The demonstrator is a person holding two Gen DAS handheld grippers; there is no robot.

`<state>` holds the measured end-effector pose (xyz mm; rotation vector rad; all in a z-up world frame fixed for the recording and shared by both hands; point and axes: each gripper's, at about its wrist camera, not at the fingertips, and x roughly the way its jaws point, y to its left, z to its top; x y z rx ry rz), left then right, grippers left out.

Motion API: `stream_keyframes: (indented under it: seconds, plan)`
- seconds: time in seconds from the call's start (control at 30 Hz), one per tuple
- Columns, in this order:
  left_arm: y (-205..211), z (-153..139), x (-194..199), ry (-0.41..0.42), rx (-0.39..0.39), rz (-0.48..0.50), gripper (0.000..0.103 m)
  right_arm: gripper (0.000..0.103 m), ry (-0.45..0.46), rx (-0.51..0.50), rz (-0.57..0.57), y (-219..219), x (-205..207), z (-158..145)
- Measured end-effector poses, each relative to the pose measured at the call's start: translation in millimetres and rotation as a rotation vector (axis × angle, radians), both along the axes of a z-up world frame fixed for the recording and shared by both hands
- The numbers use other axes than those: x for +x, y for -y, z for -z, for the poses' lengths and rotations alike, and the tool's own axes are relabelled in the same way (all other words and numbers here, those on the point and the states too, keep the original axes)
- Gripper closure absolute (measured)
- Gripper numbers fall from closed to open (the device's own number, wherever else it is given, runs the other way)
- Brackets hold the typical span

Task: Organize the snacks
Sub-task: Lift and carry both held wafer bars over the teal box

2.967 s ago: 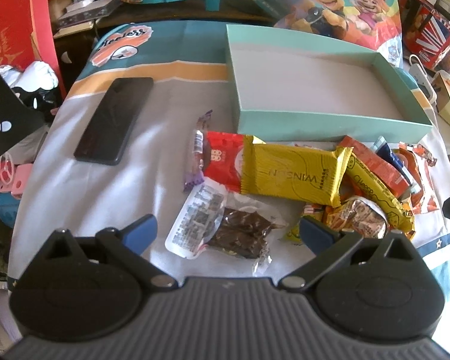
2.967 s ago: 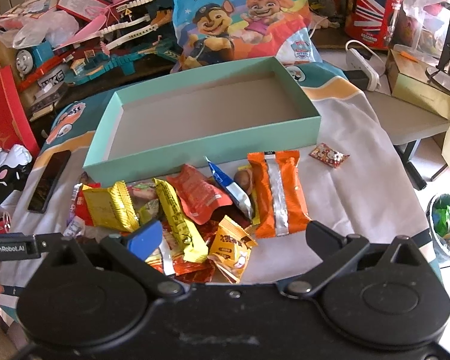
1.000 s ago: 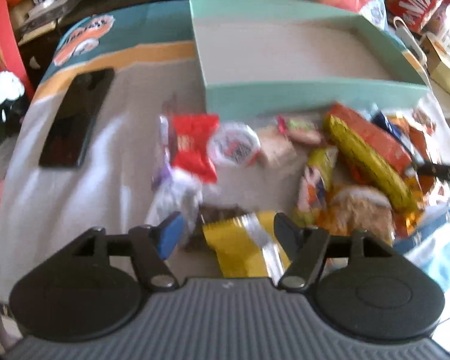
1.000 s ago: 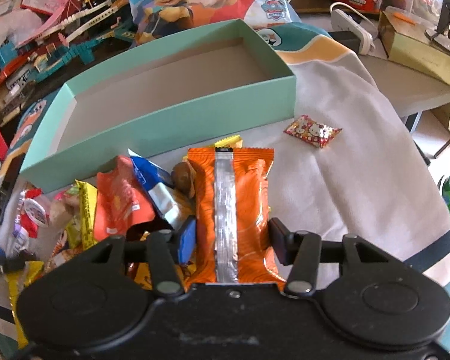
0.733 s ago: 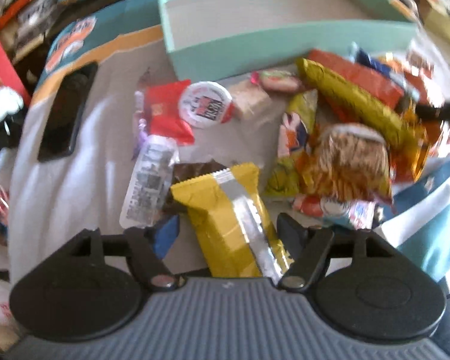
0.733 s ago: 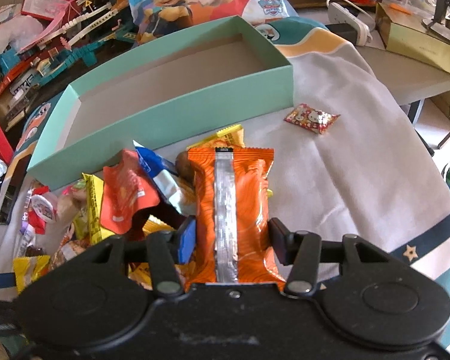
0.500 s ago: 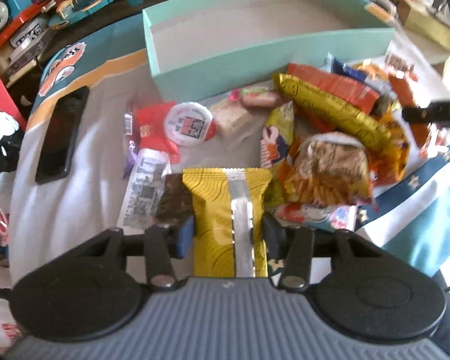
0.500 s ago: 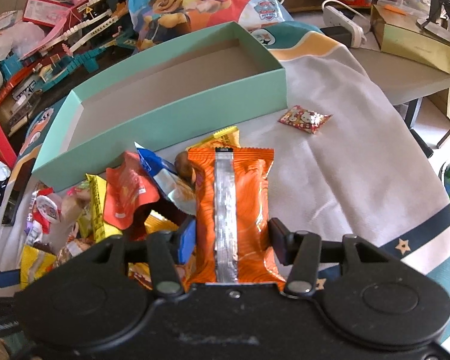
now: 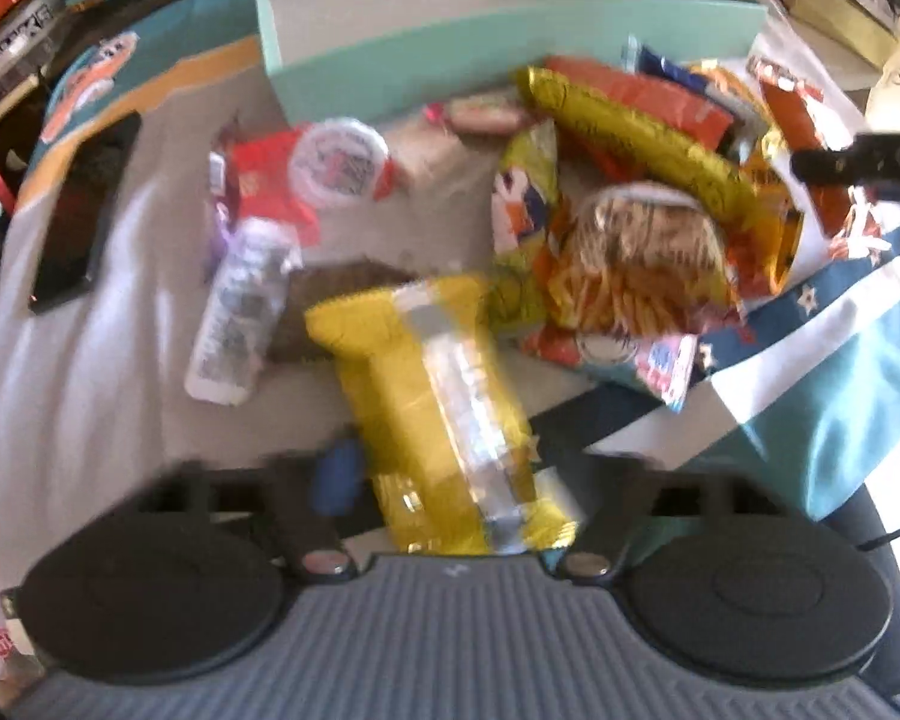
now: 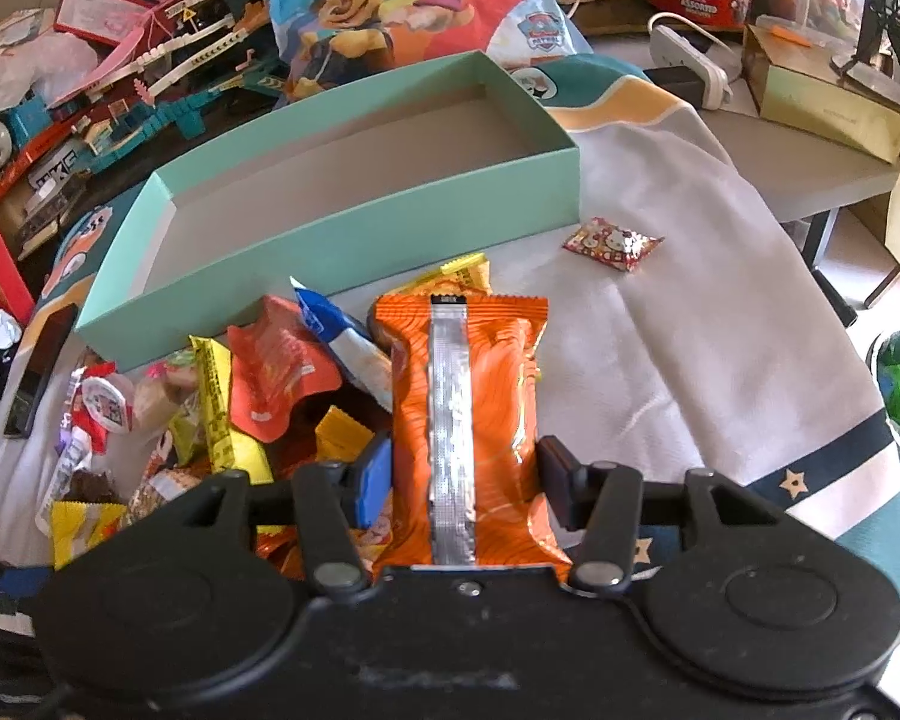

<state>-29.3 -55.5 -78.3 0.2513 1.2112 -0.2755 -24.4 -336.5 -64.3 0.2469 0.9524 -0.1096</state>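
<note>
Snacks: two wrappers being carried in front of the mint box (image 10: 354, 222).
The right gripper (image 10: 462, 480) is pinching an orange packet (image 10: 468, 414) with a silver seam; the left gripper (image 9: 450, 480), its jaws just widening, is holding a blurred yellow packet (image 9: 438, 414) between them. Only the right view is showing the box's bare floor and the lone red candy (image 10: 612, 243) on open cloth.
</note>
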Motion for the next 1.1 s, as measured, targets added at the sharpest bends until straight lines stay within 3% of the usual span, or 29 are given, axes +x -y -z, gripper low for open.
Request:
stream_keyframes:
  seconds: [0.13, 0.37, 0.43, 0.47, 0.5, 0.53, 0.63, 0.7, 0.77, 0.83, 0.87, 0.9, 0.97, 1.0, 1.1]
  plan:
    - [-11.5, -7.3, 0.7, 0.039, -0.059, -0.022, 0.054, 0.053, -0.003, -0.028, -0.007, -4.6, -1.0, -4.4]
    - [-41.8, -38.7, -0.1, 0.047, -0.23, -0.012, 0.053, 0.052, 0.022, -0.059, -0.002, -4.8, 2.9, -25.1]
    - [-46.6, -41.5, -0.5, 0.062, -0.239, -0.025, 0.054, 0.052, 0.027, -0.061, -0.003, -5.9, 5.7, -28.4]
    - [-48.6, -41.0, 0.1, 0.068, -0.235, -0.029, 0.057, 0.052, 0.028, -0.065, -0.006, -7.5, 7.6, -29.6]
    - [-49.6, -38.4, 1.6, 0.067, -0.226, -0.034, 0.071, 0.052, 0.027, -0.067, -0.01, -9.3, 9.4, -30.2]
    - [-50.2, -33.9, 4.7, 0.045, -0.219, -0.036, 0.073, 0.053, 0.023, -0.067, -0.013, -10.8, 10.9, -29.8]
    - [-49.3, -19.2, 10.4, -0.022, -0.206, -0.026, 0.066, 0.052, 0.005, -0.064, -0.025, -15.0, 12.5, -24.5]
    - [-46.3, -12.7, 8.0, -0.018, -0.158, -0.006, 0.046, 0.052, -0.006, -0.063, -0.033, -17.2, 12.4, -21.1]
    - [-40.5, -11.8, 3.9, 0.013, -0.102, 0.022, 0.033, 0.052, -0.012, -0.058, -0.034, -17.0, 12.2, -18.9]
    - [-35.3, -11.8, 0.5, 0.026, -0.065, 0.057, 0.032, 0.052, -0.015, -0.053, -0.031, -15.9, 13.3, -17.6]
    - [-35.8, -10.9, 1.5, 0.016, -0.072, 0.054, 0.035, 0.052, -0.015, -0.051, -0.029, -15.5, 13.6, -16.8]
    - [-37.8, -10.3, 2.7, 0.012, -0.084, 0.038, 0.053, 0.052, -0.016, -0.047, -0.026, -14.8, 14.3, -16.0]
    - [-43.4, -10.5, 4.9, -0.003, -0.134, 0.009, 0.068, 0.052, -0.015, -0.041, -0.023, -13.6, 14.5, -14.1]
    - [-44.6, -12.1, 4.3, -0.009, -0.157, 0.008, 0.084, 0.052, -0.016, -0.039, -0.023, -13.3, 14.4, -13.3]
    - [-39.2, -16.1, -0.5, 0.007, -0.139, 0.039, 0.084, 0.052, -0.021, -0.033, -0.02, -10.5, 13.8, -9.8]
